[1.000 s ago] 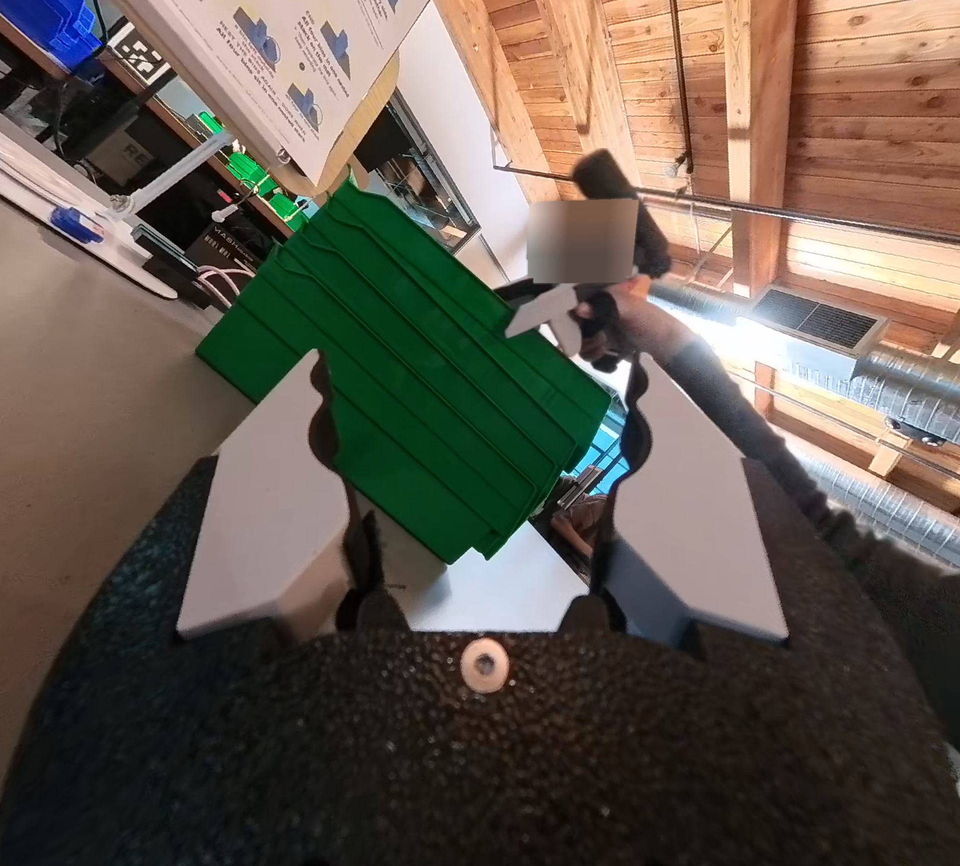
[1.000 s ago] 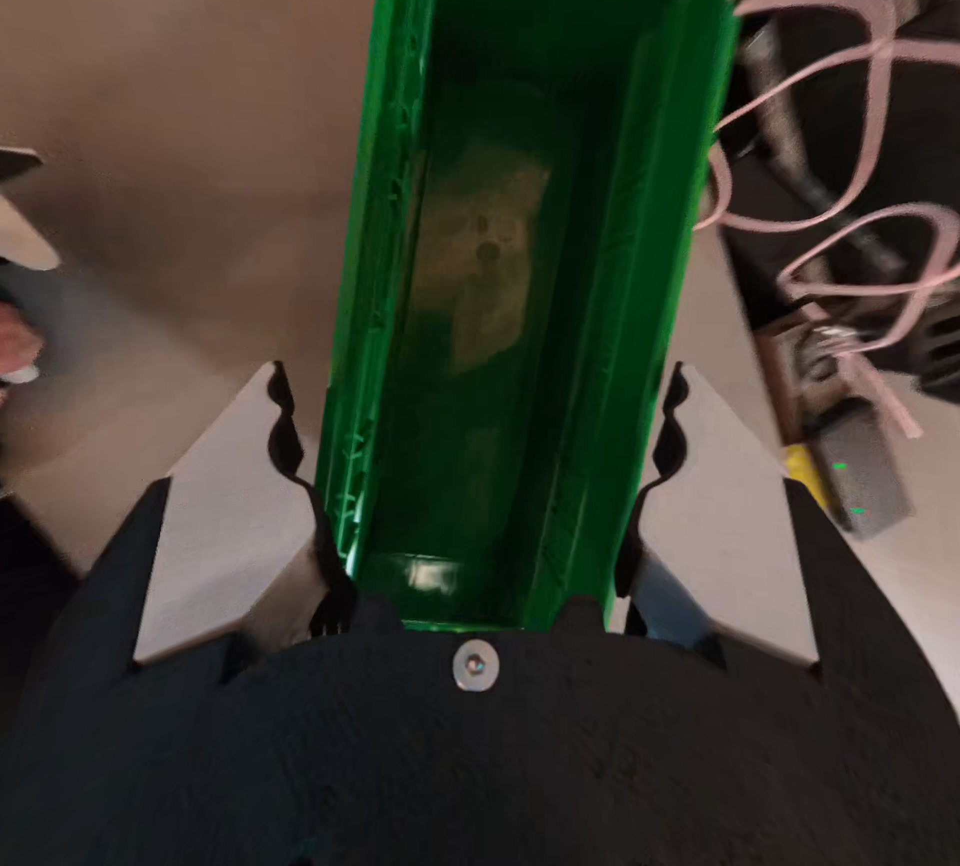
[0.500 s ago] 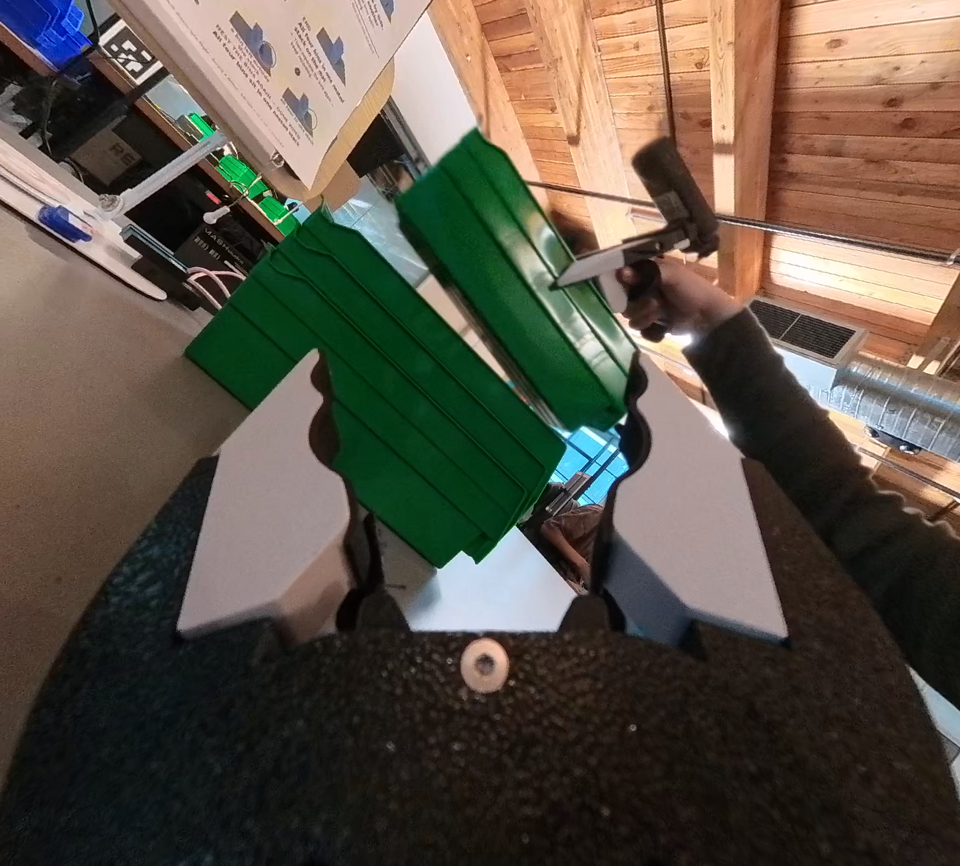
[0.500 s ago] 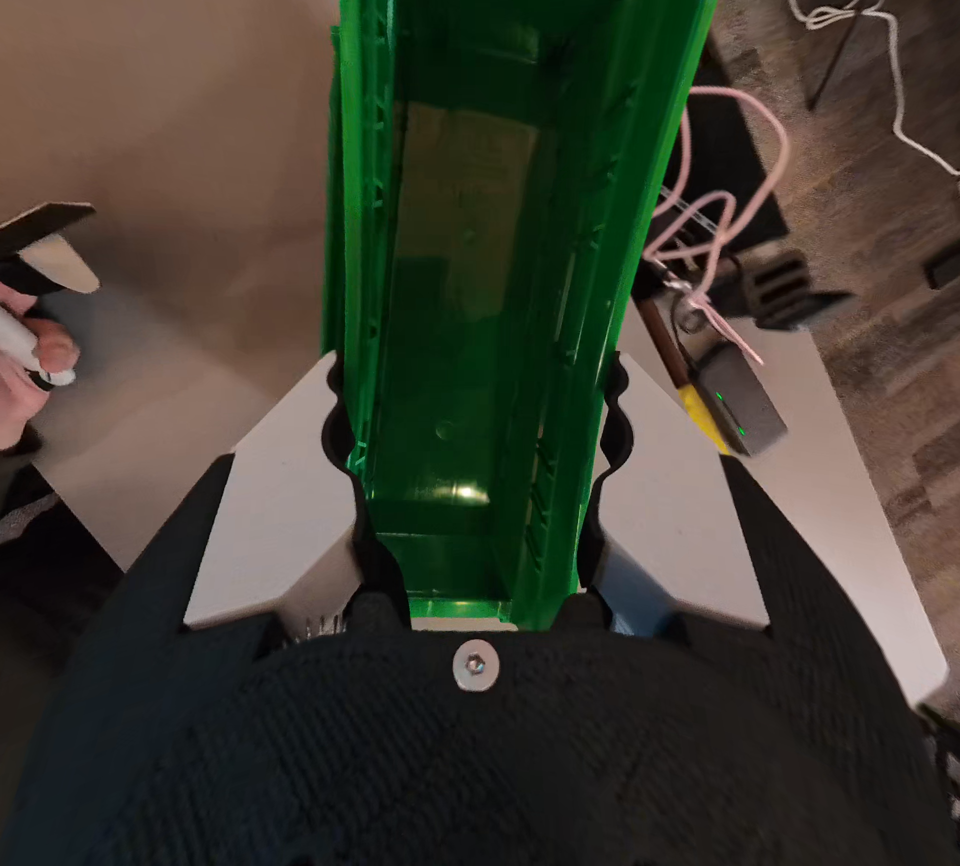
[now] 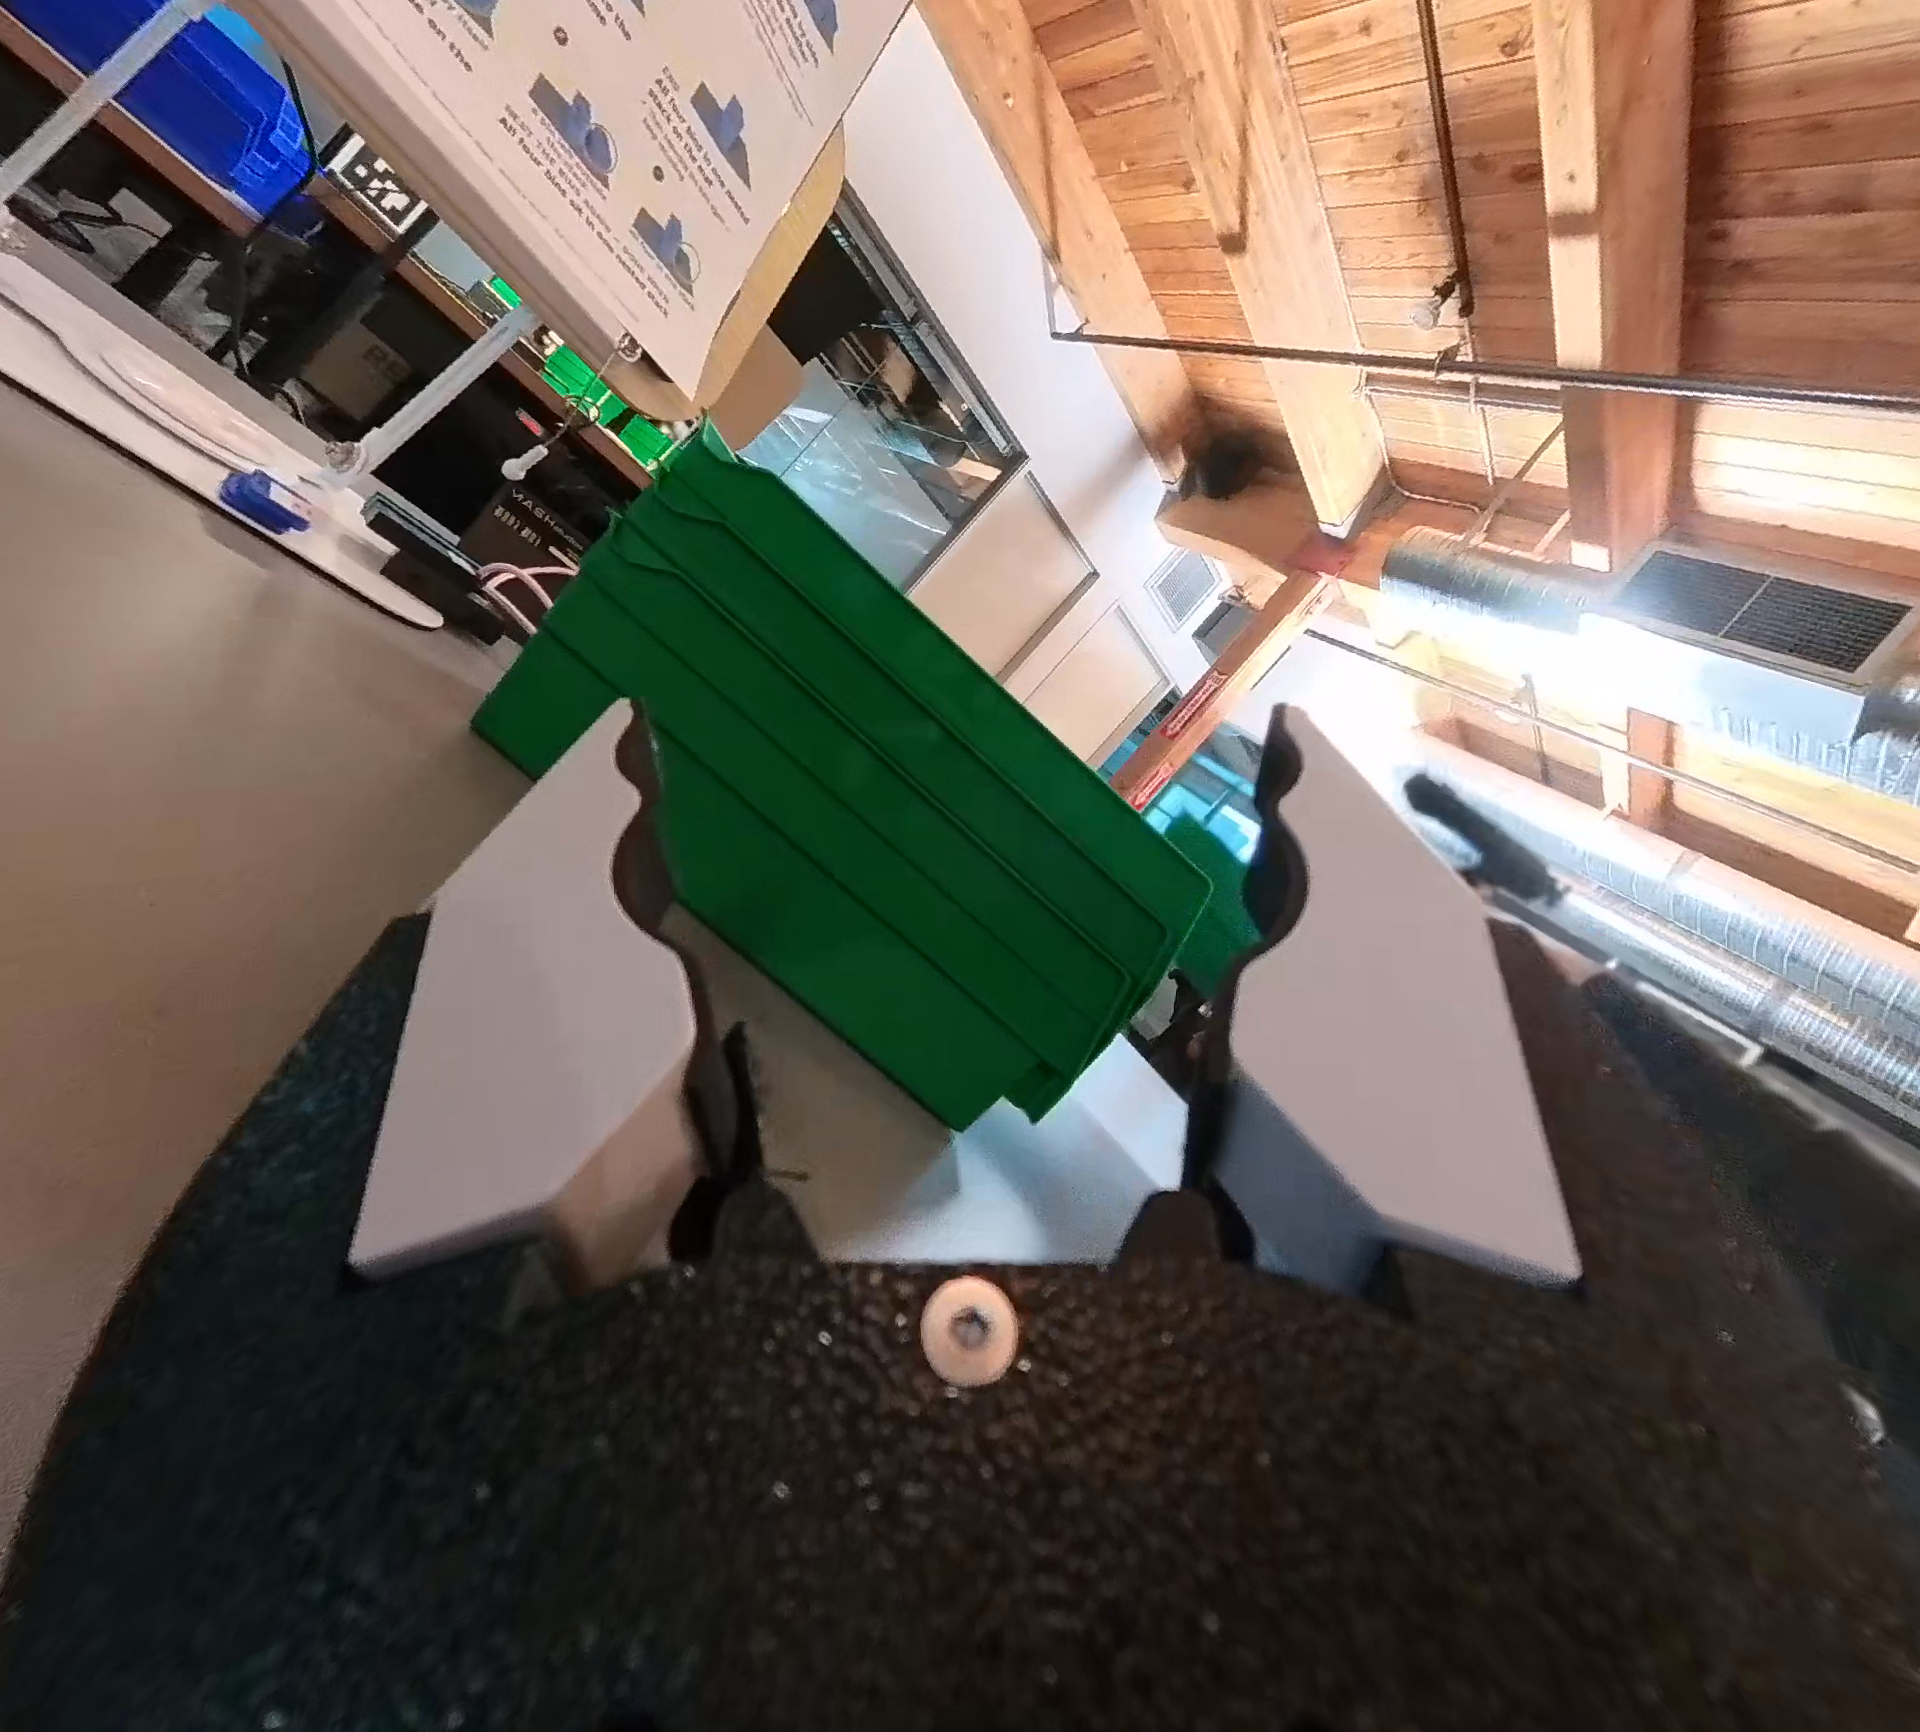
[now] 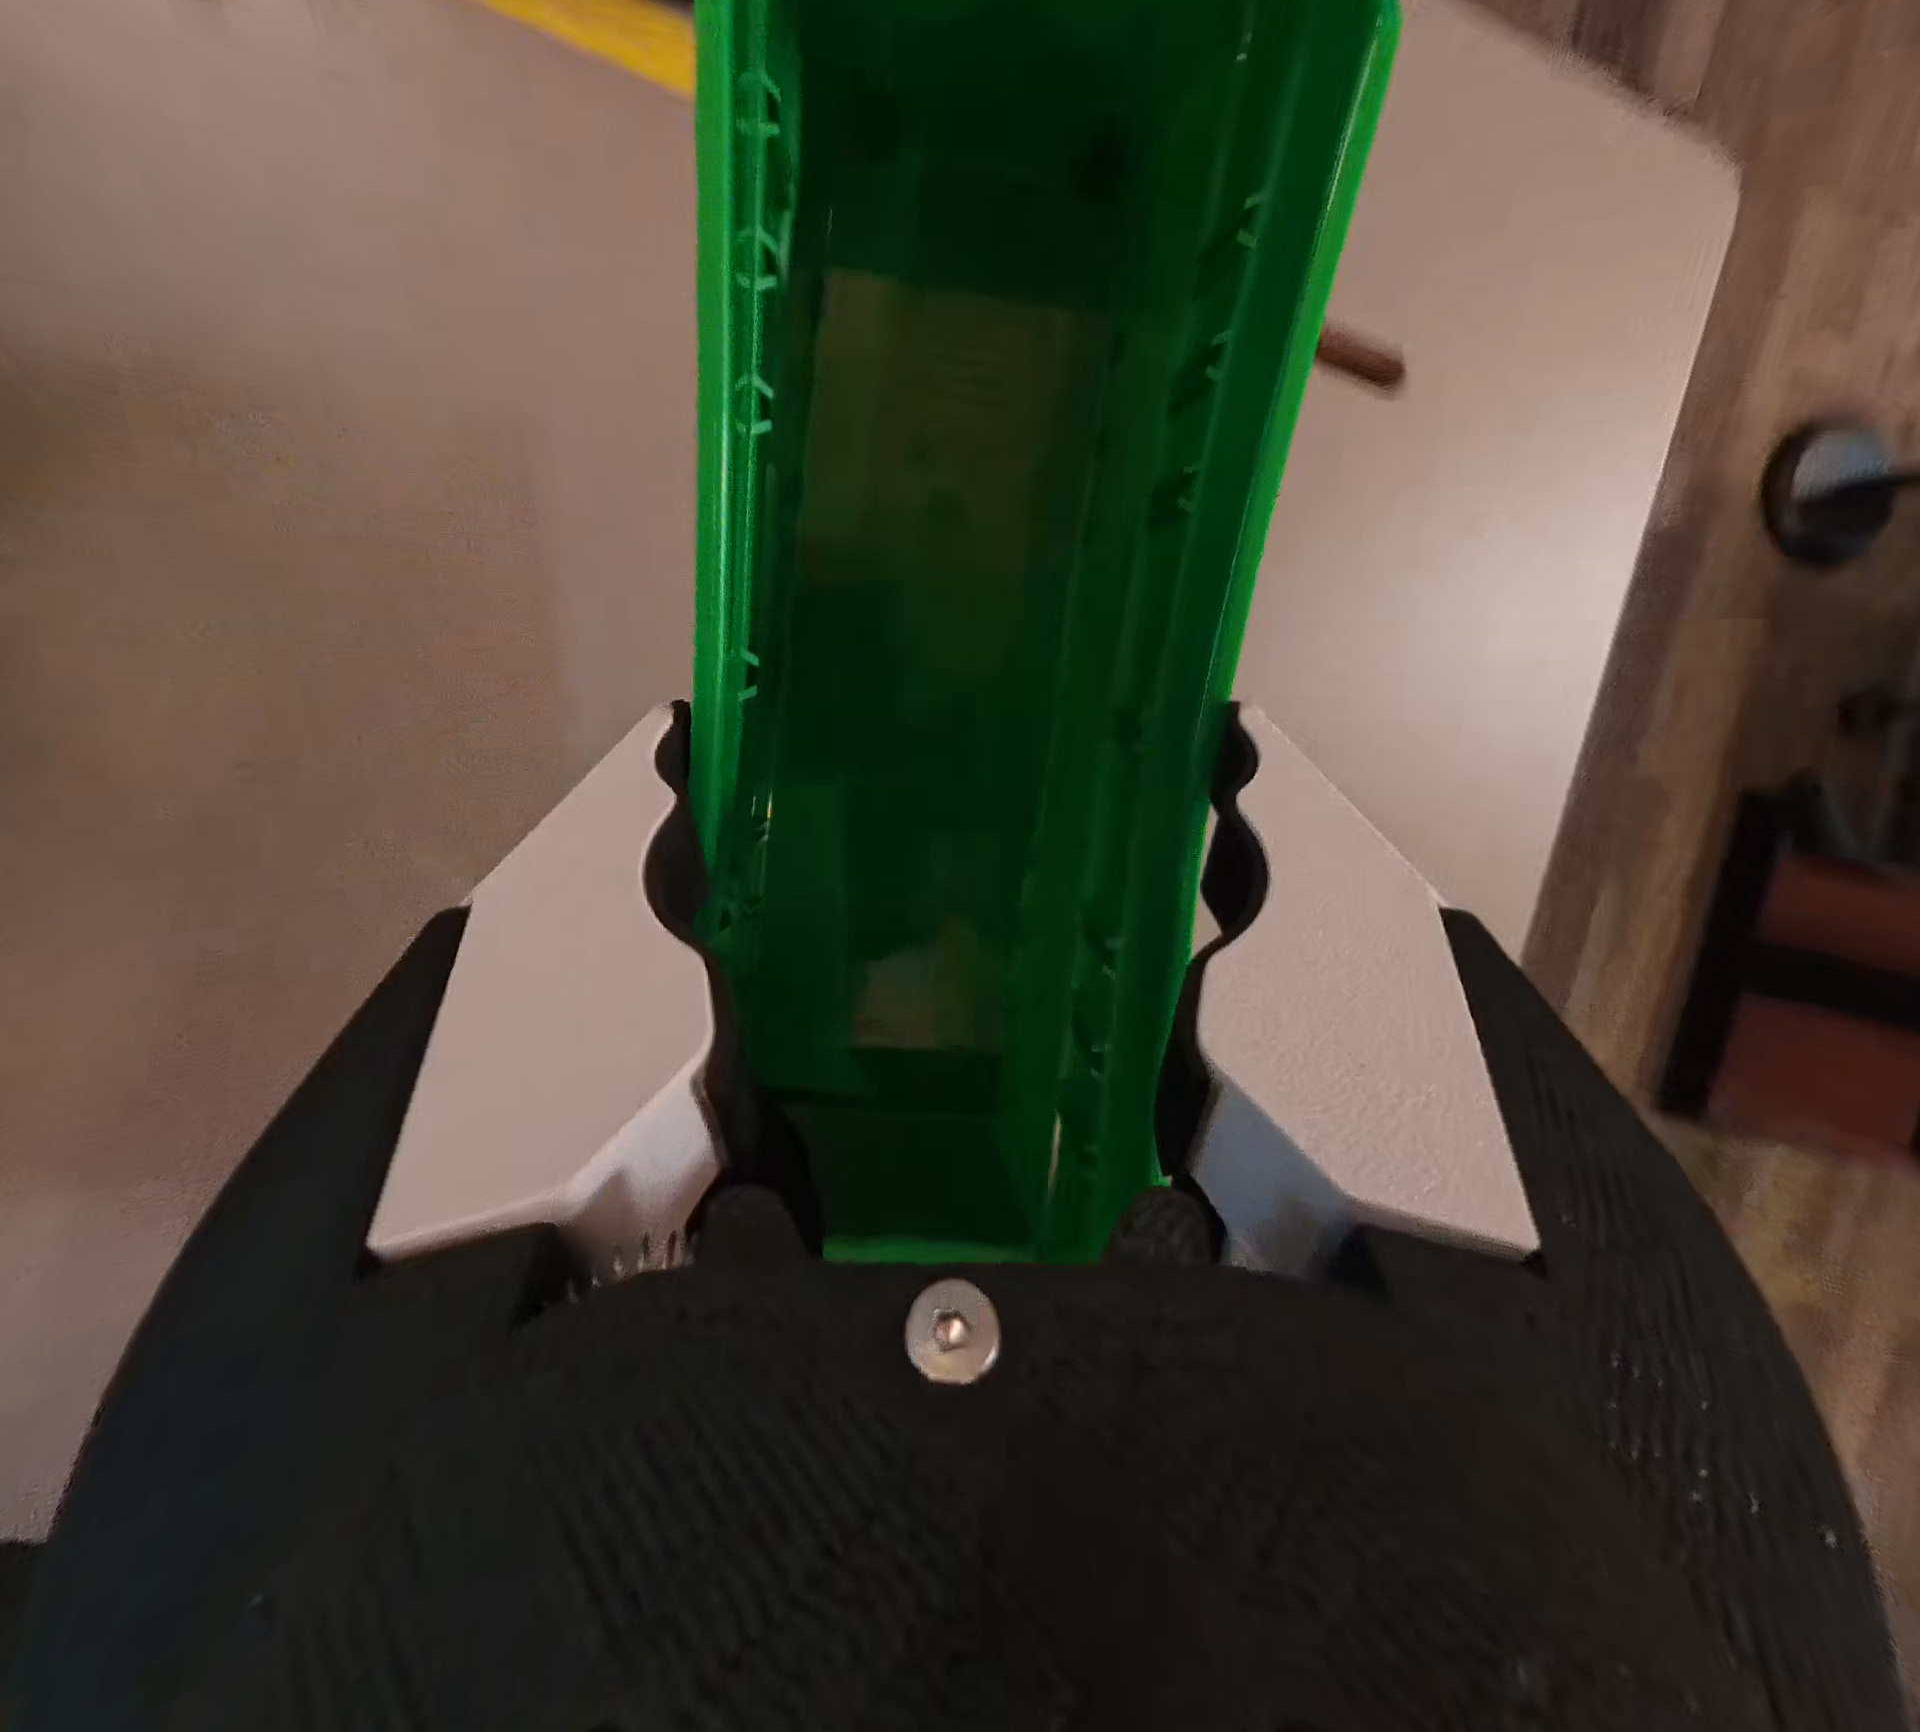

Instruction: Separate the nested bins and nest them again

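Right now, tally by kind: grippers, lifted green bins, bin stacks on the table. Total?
Two-finger grippers with white fingers: 2, the left gripper open and the right gripper shut
Lifted green plastic bin, in the right gripper: 1
Nested stack of green plastic bins on the beige table: 1, with its bin count unclear
Total: 4

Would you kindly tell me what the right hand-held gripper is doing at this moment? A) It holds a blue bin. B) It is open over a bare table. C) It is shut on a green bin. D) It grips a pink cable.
C: in the right wrist view the right hand-held gripper has its jaws pressed against both side walls of the green bin, which is lifted above the table.
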Action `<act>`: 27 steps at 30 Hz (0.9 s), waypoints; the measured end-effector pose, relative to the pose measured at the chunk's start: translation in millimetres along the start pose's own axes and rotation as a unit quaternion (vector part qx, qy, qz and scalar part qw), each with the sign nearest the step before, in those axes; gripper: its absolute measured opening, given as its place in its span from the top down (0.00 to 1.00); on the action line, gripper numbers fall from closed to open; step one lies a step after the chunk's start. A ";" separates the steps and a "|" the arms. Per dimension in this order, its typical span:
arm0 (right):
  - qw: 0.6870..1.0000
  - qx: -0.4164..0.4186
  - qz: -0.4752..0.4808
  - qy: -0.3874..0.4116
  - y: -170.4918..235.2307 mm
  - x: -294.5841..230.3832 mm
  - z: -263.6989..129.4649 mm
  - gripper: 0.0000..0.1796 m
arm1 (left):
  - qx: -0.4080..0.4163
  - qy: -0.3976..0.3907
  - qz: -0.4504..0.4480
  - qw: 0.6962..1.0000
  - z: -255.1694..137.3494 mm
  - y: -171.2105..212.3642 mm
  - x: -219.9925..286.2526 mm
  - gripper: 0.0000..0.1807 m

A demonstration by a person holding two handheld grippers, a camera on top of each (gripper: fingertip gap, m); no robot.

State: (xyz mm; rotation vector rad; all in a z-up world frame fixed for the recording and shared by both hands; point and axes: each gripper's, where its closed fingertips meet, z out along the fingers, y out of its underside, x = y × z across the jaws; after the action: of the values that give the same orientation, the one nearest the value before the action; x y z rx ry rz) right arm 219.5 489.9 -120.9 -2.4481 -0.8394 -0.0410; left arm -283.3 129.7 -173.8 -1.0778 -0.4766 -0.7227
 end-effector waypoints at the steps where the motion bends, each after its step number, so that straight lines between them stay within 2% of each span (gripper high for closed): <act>1: 1.000 -0.014 0.016 0.002 21.1 15.3 11.8 0.45 | 0.001 0.000 -0.001 1.000 -0.1 -0.6 -0.4 0.38; 6: 0.997 -0.048 0.064 0.013 96.0 63.6 54.3 0.44 | -0.015 -0.007 0.000 1.000 3.4 4.5 -3.0 0.36; 10: 0.995 -0.074 0.067 -0.006 132.3 69.5 73.5 0.35 | -0.015 -0.009 0.006 1.000 4.2 4.0 -3.2 0.36; 13: 0.997 -0.047 0.059 0.012 125.1 75.1 64.1 0.37 | -0.013 -0.008 0.002 1.000 3.9 3.3 -3.8 0.36; 15: 0.998 0.035 0.027 0.045 80.5 66.5 36.0 0.38 | -0.012 -0.010 0.004 1.000 3.9 3.2 -4.0 0.36; 17: 0.990 0.140 -0.007 -0.008 14.2 8.2 -1.7 0.38 | -0.014 -0.012 0.007 1.000 4.4 3.7 -4.3 0.36; 20: 0.957 0.206 -0.091 -0.185 -59.7 -143.6 -52.4 0.34 | -0.012 -0.009 0.004 1.000 5.6 3.1 -3.9 0.36; 23: 0.919 0.169 -0.211 -0.287 -87.2 -285.5 -68.3 0.33 | -0.010 -0.004 0.003 1.000 6.2 1.9 -3.0 0.35; 25: 0.905 0.121 -0.275 -0.302 -95.3 -352.6 -55.6 0.32 | -0.008 0.006 0.004 1.000 6.4 1.3 0.0 0.37; 27: 0.903 0.081 -0.308 -0.287 -106.2 -397.1 -32.6 0.28 | -0.009 0.010 0.005 1.000 6.8 2.3 2.0 0.37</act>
State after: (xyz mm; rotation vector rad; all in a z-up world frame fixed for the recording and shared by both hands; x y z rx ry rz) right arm -156.6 320.9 -120.1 -1.9515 -1.7699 0.5201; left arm -280.3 136.0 -171.1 -1.0885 -0.4477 -0.7303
